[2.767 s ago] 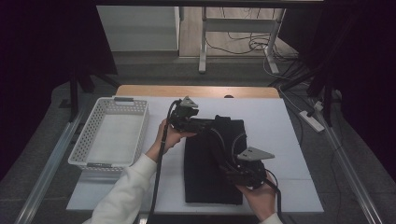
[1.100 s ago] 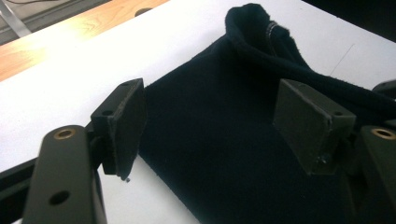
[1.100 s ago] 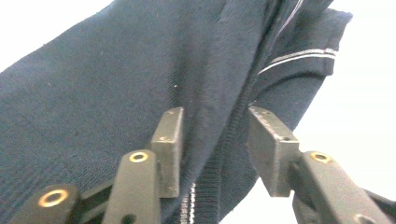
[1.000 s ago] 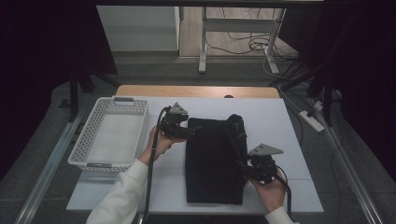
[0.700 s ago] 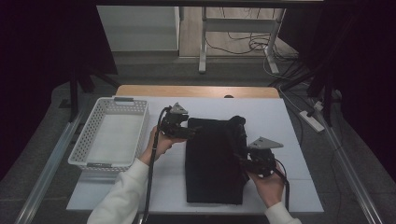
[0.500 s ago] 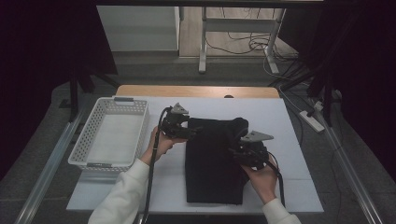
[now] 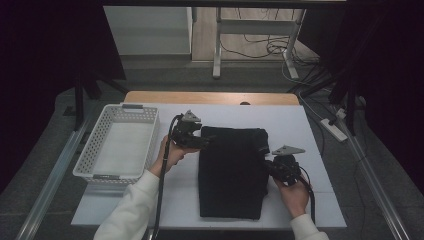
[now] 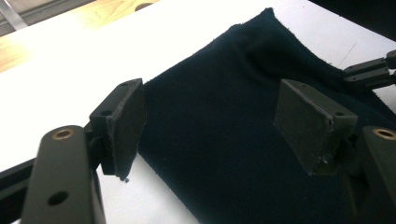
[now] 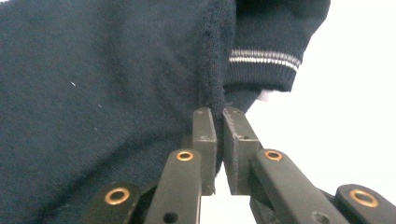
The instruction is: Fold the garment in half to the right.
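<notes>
Sweater point(image 7: 231, 170) edge now pinched by right claw point(image 9: 218, 122), left claw point(image 8: 210, 126) unmoved, agape

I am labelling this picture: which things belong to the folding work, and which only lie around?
In the work: dark sweater; left tongs, open over it; right tongs, shut on its edge.
Lying about: white basket; power strip.

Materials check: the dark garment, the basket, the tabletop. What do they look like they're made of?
Garment: knit fabric, dark navy or black, matte; fine knit texture, ribbed cuff with pale stripes. Likely cotton or wool, can't tell which.
Basket: white moulded plastic by the look, walls perforated in a grid.
Tabletop: smooth white matte sheet; a wood-grain strip shows along its far edge, so probably a cover over wood.
</notes>
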The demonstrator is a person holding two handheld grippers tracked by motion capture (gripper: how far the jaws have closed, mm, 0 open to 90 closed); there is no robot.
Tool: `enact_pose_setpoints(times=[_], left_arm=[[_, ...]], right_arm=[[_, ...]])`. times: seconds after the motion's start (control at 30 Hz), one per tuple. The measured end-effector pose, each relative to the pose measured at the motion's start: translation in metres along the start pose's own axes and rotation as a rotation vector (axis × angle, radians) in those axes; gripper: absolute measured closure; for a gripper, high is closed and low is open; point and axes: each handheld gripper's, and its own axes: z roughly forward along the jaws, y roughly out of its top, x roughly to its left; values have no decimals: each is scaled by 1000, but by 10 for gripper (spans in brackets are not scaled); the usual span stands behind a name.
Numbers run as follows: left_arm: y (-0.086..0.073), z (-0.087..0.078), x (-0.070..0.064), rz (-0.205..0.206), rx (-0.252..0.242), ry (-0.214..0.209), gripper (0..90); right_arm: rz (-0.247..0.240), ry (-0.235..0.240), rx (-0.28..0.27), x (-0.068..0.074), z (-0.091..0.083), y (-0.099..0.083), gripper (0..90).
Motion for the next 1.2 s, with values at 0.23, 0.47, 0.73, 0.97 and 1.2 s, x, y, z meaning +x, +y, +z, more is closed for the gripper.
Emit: enact_pose_setpoints(times=[0.23,0.47,0.73,0.97,1.2], left_arm=[[0,0,1,-2,-1,1,264],[-2,2,-1,1,6,4,262],[-12,-7,-3,-7,3,34,262],[-24,-21,-1,-25,-1,70,262],[-33,-29,2,-40,4,94,262]], right_arm=[[0,-35,-11,0,4,1,666],[38,-8,-96,-10,1,23,589],[28,28,-107,-16,17,49,535],[-6,16,-102,-22,36,67,577],[-64,-72,-39,-33,56,69,843]])
